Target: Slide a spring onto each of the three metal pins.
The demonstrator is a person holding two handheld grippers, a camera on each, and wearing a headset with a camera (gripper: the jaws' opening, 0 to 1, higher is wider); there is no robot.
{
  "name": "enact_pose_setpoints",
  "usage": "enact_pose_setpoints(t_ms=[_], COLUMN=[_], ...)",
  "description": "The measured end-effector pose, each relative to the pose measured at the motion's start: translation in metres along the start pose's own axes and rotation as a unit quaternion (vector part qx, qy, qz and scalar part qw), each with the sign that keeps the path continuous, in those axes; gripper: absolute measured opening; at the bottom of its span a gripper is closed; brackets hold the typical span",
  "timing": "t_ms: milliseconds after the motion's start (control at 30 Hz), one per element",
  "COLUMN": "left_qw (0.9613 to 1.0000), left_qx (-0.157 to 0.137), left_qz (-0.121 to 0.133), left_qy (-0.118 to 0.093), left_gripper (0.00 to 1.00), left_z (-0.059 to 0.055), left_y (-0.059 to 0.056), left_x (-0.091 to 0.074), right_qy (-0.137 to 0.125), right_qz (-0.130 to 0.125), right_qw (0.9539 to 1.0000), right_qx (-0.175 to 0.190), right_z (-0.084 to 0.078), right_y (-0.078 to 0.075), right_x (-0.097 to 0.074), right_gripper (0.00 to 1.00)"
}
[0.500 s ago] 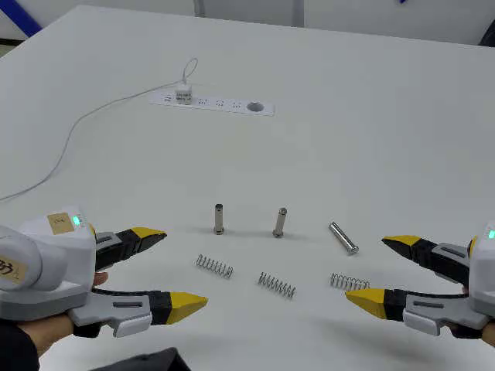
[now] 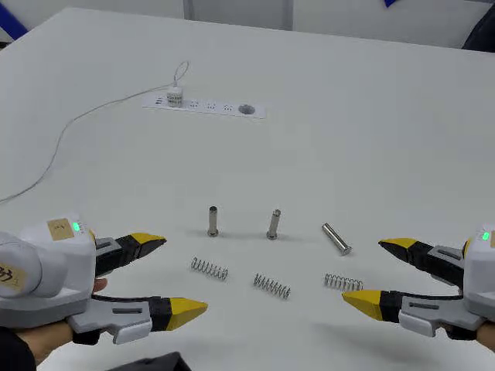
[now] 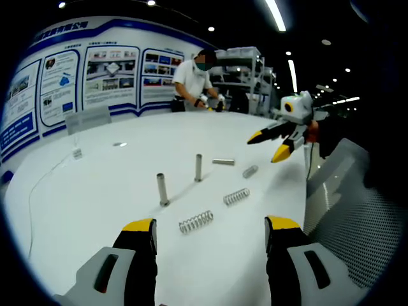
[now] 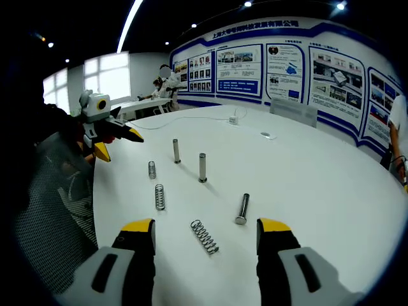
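Separately on table (image 2: 371,116): three springs (image 2: 271,285), three pins (image 2: 273,224).

A white table (image 2: 387,139) carries a white power strip (image 2: 205,106) toward eleven o'clock in the head view. A small plug (image 2: 175,97) sits at its nine-o'clock end, with a thin cable (image 2: 93,110) trailing toward eight o'clock.

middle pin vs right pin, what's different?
Pose: the middle pin stands upright on its flanged end; the right pin lies flat on the table. Place: the middle pin stands mid-row; the right pin ends the row. Both are bare metal, nothing slid on.
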State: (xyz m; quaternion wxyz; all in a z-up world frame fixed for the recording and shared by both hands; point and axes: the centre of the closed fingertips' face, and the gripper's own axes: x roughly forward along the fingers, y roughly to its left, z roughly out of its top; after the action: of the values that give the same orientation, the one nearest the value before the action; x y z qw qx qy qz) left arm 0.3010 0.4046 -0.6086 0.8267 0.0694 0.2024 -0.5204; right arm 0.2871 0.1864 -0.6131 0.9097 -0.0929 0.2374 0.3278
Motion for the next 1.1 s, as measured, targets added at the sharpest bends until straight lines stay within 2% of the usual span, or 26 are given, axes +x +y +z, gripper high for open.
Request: enact_pose_setpoints(t_ms=[100, 300, 500, 600, 633, 700, 733, 800, 867, 967, 1033, 1100], left_qw=[1.0, 1.0, 1.0, 0.9999, 0.9999, 0.9999, 0.9999, 0.9999, 0.9999, 0.9999, 0.9999, 0.9999], left_qx=[-0.001, -0.002, 0.001, 0.002, 0.002, 0.003, 0.003, 0.004, 0.004, 0.003, 0.003, 0.002], left_qz=[0.0, -0.001, 0.002, 0.002, 0.002, 0.003, 0.004, 0.005, 0.007, 0.008, 0.009, 0.009], left_qy=[0.0, 0.003, 0.009, 0.011, 0.012, 0.013, 0.014, 0.014, 0.014, 0.013, 0.013, 0.014], left_gripper=[0.7, 0.7, 0.69, 0.69, 0.69, 0.68, 0.68, 0.68, 0.68, 0.68, 0.67, 0.67], left_z=[0.0, -0.002, -0.003, -0.004, -0.004, -0.005, -0.005, -0.005, -0.005, -0.005, -0.005, -0.006], left_y=[0.001, 0.0, 0.0, 0.0, 0.0, 0.0, 0.001, 0.001, 0.002, 0.003, 0.003, 0.004], left_x=[0.0, 0.001, 0.001, 0.001, 0.001, 0.001, 0.001, 0.0, 0.0, 0.0, -0.001, -0.001], right_qy=[0.007, 0.008, 0.016, 0.031, 0.043, 0.046, 0.058, 0.062, 0.097, 0.133, 0.134, 0.152], right_qz=[0.0, 0.0, -0.004, -0.009, -0.016, -0.019, -0.027, -0.022, -0.028, -0.035, -0.035, -0.041], right_qw=[1.0, 0.9999, 0.9998, 0.9993, 0.9986, 0.9984, 0.9974, 0.9975, 0.9948, 0.9905, 0.9903, 0.9875], right_qx=[0.0, 0.006, 0.01, 0.02, 0.025, 0.026, 0.033, 0.026, 0.014, -0.003, -0.005, 0.003], right_z=[-0.002, 0.003, 0.014, 0.018, 0.017, 0.025, 0.024, 0.029, 0.024, 0.02, 0.023, 0.021], right_y=[0.0, -0.002, -0.016, -0.024, -0.029, -0.035, -0.038, -0.04, -0.043, -0.046, -0.049, -0.055], right_x=[0.0, 0.005, 0.014, 0.023, 0.025, 0.032, 0.033, 0.042, 0.048, 0.056, 0.063, 0.067], right_gripper=[0.65, 0.61, 0.55, 0.5, 0.48, 0.4, 0.37, 0.34, 0.32, 0.29, 0.27, 0.24])
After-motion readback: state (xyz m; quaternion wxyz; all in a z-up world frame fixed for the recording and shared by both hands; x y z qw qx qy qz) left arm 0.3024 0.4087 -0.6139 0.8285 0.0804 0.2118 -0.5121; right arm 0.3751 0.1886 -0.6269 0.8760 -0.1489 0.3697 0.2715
